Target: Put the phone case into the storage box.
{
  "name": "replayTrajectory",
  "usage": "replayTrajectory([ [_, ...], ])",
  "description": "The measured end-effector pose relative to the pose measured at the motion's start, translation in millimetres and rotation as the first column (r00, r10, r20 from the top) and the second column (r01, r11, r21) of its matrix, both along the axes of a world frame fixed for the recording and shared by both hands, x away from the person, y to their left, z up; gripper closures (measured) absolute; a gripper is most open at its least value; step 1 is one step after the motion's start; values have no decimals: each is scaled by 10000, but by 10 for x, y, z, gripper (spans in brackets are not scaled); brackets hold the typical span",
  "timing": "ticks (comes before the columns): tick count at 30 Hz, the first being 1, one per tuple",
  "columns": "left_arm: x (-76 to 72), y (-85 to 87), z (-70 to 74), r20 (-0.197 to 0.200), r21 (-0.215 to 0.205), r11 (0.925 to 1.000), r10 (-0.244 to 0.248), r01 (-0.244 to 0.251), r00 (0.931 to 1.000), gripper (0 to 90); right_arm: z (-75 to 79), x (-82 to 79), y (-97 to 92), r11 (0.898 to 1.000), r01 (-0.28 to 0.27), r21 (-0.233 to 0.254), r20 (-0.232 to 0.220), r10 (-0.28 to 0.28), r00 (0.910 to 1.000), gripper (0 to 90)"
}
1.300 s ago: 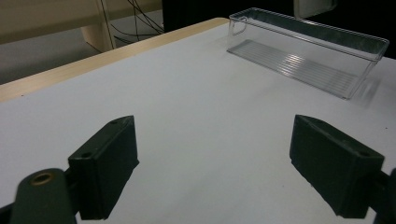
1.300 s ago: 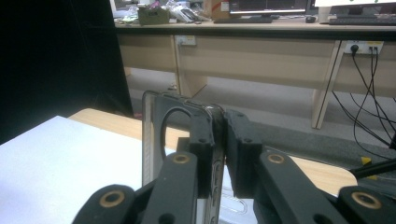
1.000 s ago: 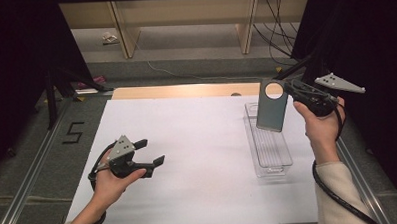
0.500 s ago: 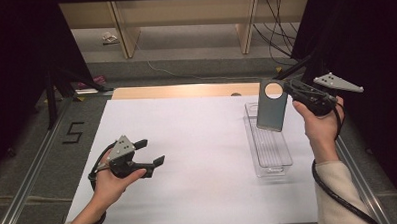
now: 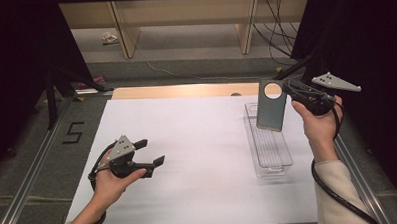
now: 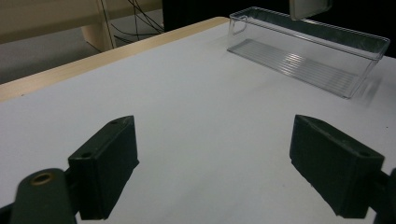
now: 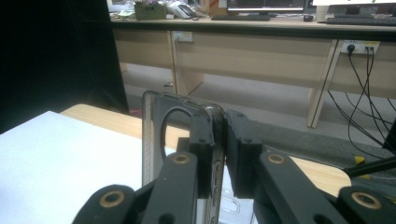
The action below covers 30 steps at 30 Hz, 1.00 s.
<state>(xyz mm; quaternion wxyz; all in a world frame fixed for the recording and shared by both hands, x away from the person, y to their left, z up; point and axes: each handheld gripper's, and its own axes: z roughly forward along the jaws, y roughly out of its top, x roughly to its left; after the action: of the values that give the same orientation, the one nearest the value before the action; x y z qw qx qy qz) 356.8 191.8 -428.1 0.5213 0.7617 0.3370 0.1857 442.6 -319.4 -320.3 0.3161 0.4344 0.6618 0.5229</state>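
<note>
Overhead, phone case (image 5: 271,105) pinched in right gripper (image 5: 287,89) — above clear tray (image 5: 269,148)

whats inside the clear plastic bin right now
The clear bin looks empty: its ribbed floor shows bare. The phone case, pinched by the right gripper, hangs above its far end and covers part of it.

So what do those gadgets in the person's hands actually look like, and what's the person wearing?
Each is a black handheld gripper, the left gripper and the right gripper, with two blocky black jaws on arms joined by brass-coloured rivets. A grey three-cornered plate dotted with small holes sits on top of each, and a thick black cable trails back from each past the wrist. The person wears cream-coloured long sleeves.
</note>
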Motion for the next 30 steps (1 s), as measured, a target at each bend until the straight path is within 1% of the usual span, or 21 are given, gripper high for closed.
replayTrajectory([
  [30,2,-2,-4,0,-6,10000,-9,9,10000,149,-18,96,32,10000,-49,-25,17,49,10000,822],
])
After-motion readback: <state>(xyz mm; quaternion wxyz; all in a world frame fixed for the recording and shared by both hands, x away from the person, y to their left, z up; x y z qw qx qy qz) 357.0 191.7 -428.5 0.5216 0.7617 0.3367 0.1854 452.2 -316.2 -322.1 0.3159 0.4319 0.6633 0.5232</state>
